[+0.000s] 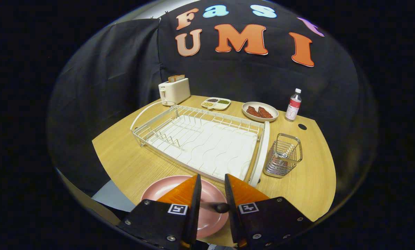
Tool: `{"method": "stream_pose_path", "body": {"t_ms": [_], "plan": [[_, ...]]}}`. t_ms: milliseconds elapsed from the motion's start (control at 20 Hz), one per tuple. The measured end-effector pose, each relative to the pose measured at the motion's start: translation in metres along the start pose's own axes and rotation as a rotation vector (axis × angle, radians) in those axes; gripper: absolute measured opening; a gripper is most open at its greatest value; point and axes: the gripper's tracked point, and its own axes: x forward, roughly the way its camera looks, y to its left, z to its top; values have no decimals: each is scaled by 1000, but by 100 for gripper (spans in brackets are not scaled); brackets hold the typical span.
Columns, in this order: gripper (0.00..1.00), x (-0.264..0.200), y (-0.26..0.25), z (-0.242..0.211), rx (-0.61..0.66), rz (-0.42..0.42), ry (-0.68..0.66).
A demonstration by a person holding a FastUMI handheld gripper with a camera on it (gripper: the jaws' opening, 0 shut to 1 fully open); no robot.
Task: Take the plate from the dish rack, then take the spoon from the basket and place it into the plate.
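Wood-grain laminate covers the rounded table (pixel 131 163) I am looking across, with creased black cloth hanging behind it as the booth wall.

Through the gripper view, my gripper (pixel 212 189) hangs low over the near edge of the table. Its two wedge-shaped fingers stand a narrow gap apart, and a dark, slim, rounded handle crosses that gap, apparently the spoon (pixel 216 207); I cannot tell whether both fingers press on it.

Directly beneath the fingers lies the plate (pixel 159 189), a smooth, glossy pink disc with a shallow raised rim, flat on the table.

Beyond the fingers sits the dish rack (pixel 207 139), a white wire frame over a white ribbed tray with wavy channels. Just beside its right end stands the basket (pixel 284 156), a small upright cage of shiny metal wire.

Farther back I see a cream toaster (pixel 174 91) with bread in its slots, a pale divided dish (pixel 216 103) of small grains, a round shallow bowl (pixel 260 111) holding reddish-brown slabs, and a clear plastic bottle (pixel 293 105) with a white cap.
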Motion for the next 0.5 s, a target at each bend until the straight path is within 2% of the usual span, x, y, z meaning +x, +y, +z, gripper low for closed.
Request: {"method": "stream_pose_path", "body": {"t_ms": [50,100,200,500], "plan": [[42,1,-3,2,-5,-12,-5],[53,1,-5,4,-6,-17,-11],[60,0,-9,8,-5,-29,-23],[74,-7,-26,33,28,-78,-72]]}}
